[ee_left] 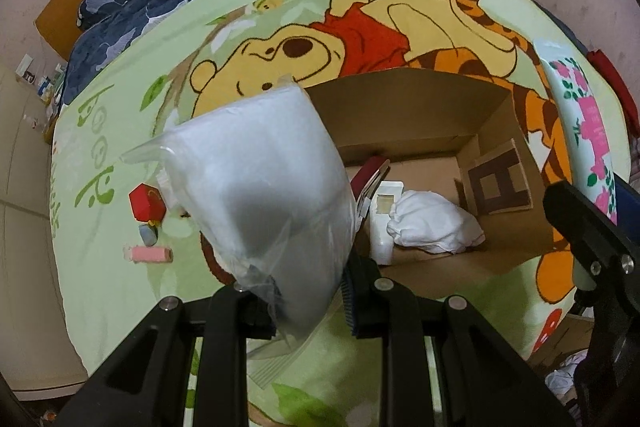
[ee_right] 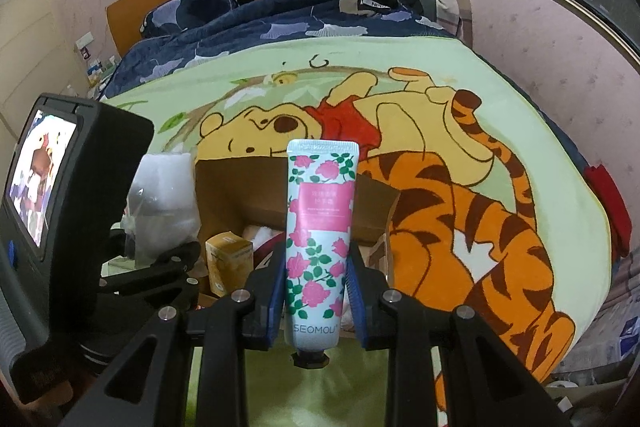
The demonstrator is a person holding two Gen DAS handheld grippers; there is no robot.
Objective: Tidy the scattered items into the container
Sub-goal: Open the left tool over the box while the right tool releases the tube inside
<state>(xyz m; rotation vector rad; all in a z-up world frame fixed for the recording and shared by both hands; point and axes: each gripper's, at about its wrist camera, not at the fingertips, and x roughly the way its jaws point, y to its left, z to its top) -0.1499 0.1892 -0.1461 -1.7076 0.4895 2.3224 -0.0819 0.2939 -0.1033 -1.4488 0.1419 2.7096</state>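
From the left wrist view, the left tool (ee_left: 308, 291) is pinching the lower edge of a clear plastic bag of white padding (ee_left: 260, 187), its jaws nearly closed on the film. The bag is sticking up along the tool's line and blocking much of the cardboard box (ee_left: 420, 115), which is lying just ahead and to the right on the cartoon blanket (ee_left: 120, 299) covering the bed. So the drop point is sitting forward and rightward of this tool, close by. Inside the box a white cloth bundle (ee_left: 436, 223), a white packet (ee_left: 382, 223) and a red-handled item (ee_left: 370, 171) are already taking up floor space. Well to the left a red hexagonal box (ee_left: 147, 203), a small grey piece (ee_left: 148, 235) and a pink spool (ee_left: 149, 253) are waiting on the blanket.

From the right wrist view, the right tool (ee_right: 316, 291) is clamping a rose-printed cream tube (ee_right: 320, 227) between its blue pads, cap toward the camera, long axis running straight ahead along the fingers. The box is lying directly beyond and below the tube. The left tool with its bag is crowding the box's left side, so I judge the two could collide over the opening. A yellow carton (ee_right: 229, 261) is standing at the box's near left.
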